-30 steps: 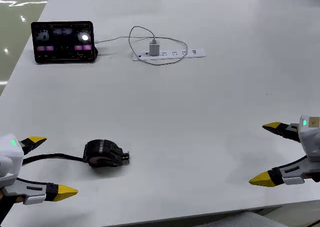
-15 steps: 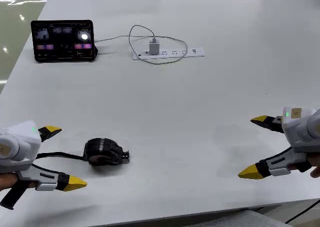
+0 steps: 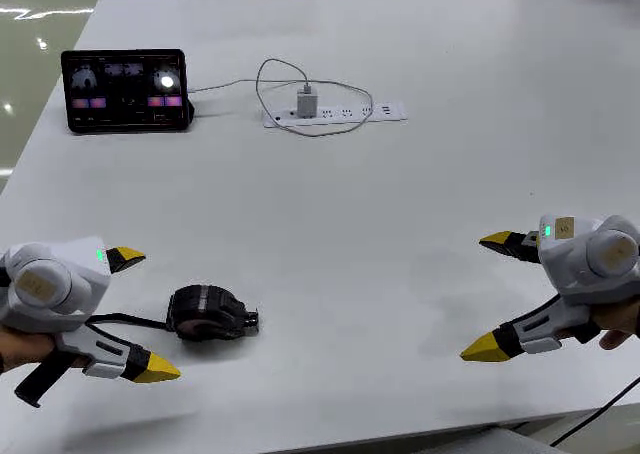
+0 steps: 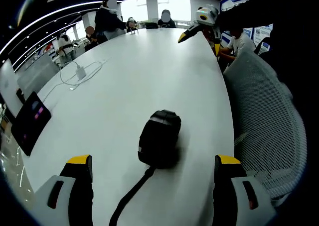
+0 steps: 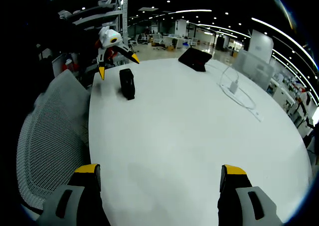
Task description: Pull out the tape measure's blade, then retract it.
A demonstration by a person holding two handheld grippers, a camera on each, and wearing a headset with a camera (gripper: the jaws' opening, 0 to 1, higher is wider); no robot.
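A black tape measure (image 3: 209,313) lies on the white table (image 3: 330,214) near the front left, its black strap (image 3: 125,321) trailing to the left. In the left gripper view the tape measure (image 4: 159,138) sits just ahead of the yellow-tipped jaws. My left gripper (image 3: 142,312) is open, its tips on either side of the strap, a short way left of the case. My right gripper (image 3: 488,294) is open over bare table at the front right, far from the tape measure (image 5: 127,83). The blade is inside the case.
A black tablet (image 3: 126,89) stands at the back left, lit. A white power strip (image 3: 335,113) with a charger and looped cable (image 3: 290,74) lies at the back middle. A mesh chair (image 4: 264,116) stands by the table's front edge. People sit at the table's far end (image 4: 164,18).
Both grippers have moved inward over the table. The left one has come closer to the tape measure, the right one has shifted left. The tape measure has not moved.
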